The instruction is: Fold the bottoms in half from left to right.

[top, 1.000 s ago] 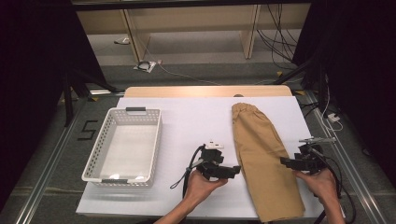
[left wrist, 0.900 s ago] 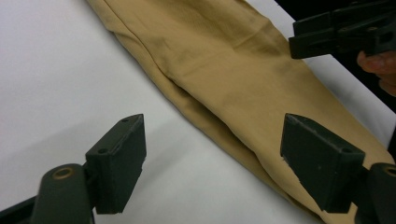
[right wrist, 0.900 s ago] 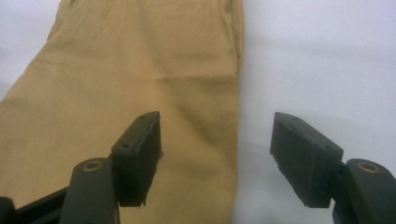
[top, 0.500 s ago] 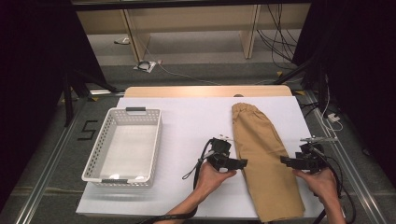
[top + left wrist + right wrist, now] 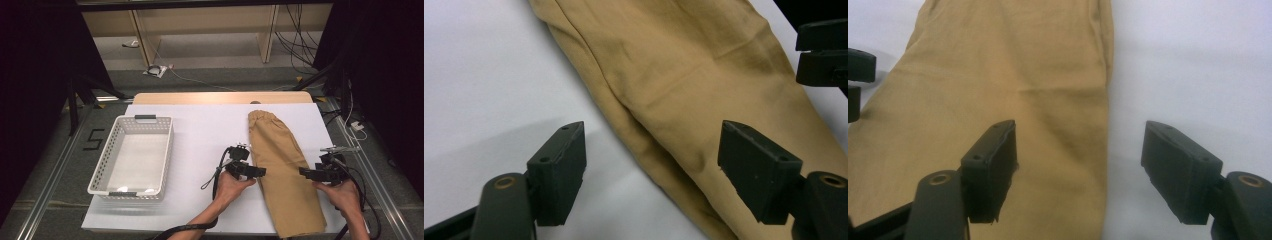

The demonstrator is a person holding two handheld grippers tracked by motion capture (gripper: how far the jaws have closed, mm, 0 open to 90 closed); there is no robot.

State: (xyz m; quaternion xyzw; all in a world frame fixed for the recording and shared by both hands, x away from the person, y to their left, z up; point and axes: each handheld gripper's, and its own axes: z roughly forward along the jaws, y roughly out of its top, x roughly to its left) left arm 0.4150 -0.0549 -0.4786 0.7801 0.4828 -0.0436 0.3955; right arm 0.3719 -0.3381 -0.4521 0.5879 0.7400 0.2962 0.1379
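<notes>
I am watching both grippers closing in on the tan trousers (image 5: 282, 170), which are lying flat and lengthwise on the white table (image 5: 200, 130), waistband at the far end. The left gripper (image 5: 259, 171) is sitting at the garment's left edge; in the left gripper view its jaws are standing spread, having just been narrowing a little, and the folded edge of the cloth (image 5: 684, 100) is running between them with one jaw over bare table and the other over fabric, neither one pressing on it. The right gripper (image 5: 304, 172) is hovering at the opposite edge, jaws likewise spread; in the right gripper view the cloth's edge is passing between them, one jaw over the tan fabric, the other over white table, nothing pinched. The two sets of jaws are pointing toward each other across the width of the garment, about midway down its length. The white basket (image 5: 165, 150) is sitting well off beyond the left gripper, with nothing in it that I can make out. My reading: the work is barely under way; the approach is done, but no grasp, no fold and no lift is showing yet. Gripping both edges, folding and probably moving the trousers to the basket all appear to be left.
</notes>
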